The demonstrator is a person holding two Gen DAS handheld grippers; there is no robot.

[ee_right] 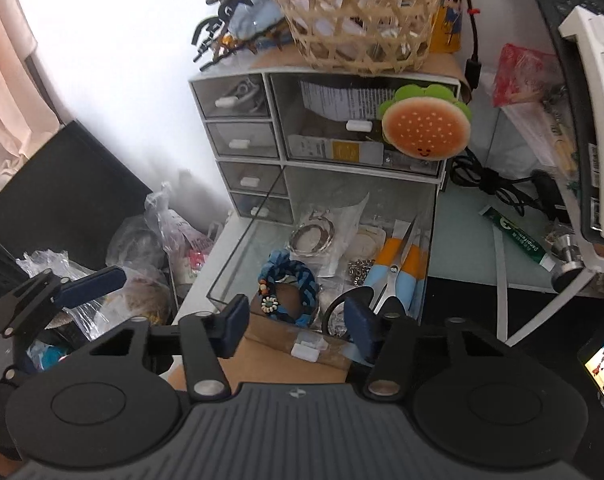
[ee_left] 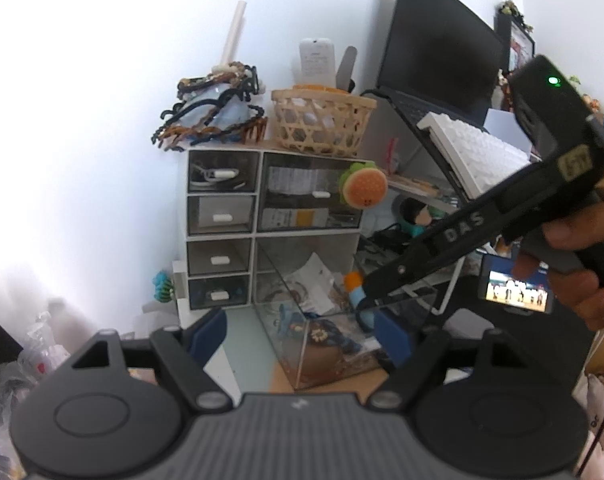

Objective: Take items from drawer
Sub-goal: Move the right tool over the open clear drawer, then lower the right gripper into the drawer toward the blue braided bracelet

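The clear drawer stands pulled out from the organizer on the counter, holding scissors and a blue bracelet. Right claw spread wide just above the drawer's front edge. Left claw also wide, holding nothing, facing the drawer.

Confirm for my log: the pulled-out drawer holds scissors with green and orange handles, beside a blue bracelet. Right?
Not quite. The right wrist view shows the scissors have light blue and orange handles, not green. They do lie in the pulled-out drawer, beside the blue bracelet.
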